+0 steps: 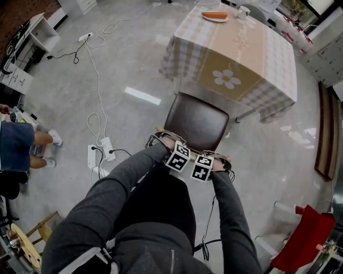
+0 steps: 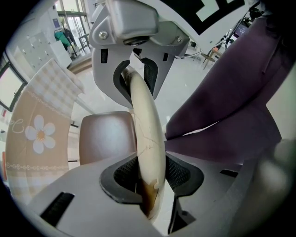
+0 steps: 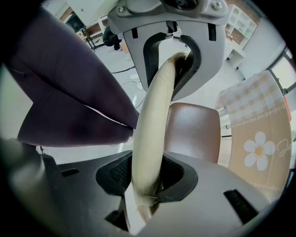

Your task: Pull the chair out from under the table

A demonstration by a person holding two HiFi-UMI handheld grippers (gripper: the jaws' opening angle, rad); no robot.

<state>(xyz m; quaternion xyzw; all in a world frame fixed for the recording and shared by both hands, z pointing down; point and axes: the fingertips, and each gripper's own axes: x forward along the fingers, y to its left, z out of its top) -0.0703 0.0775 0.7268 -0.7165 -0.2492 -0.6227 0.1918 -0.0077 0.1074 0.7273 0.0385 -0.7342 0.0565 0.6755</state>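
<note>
Far left edge of the head view, there's a person [image 1: 19, 147] in blue shorts and white shoes, mostly cut off. A bit further in, two white power strips [image 1: 99, 152] lie on the pale floor [image 1: 134, 64] with cables trailing off toward the top of the frame.

The chair [image 1: 197, 122] is in the middle: brown padded seat, fully in the open. Its far edge sits just beside the hanging hem of the tablecloth, so it's on the floor right in front of the table [image 1: 252, 45], not tucked under it.

Both grippers are on the chair's back, side by side and pointing down. The left gripper [image 2: 150, 178] has its two black pads pinching the cream top rail [image 2: 147, 125] of the backrest, one on each side with no gap. The right gripper [image 3: 147, 176] does the same thing a little further along that rail, pads tight against it. From the head view you mostly see the two marker cubes and the dark grey sleeves leading to them.

The table wears a checked cloth with a beige centre and a big daisy print. At its far end there's a plate [image 1: 215, 17] with something orange on it, and a mug [image 1: 243, 12] next to that.

Bottom right corner has a red thing [image 1: 305, 235], can't tell what it is.
</note>
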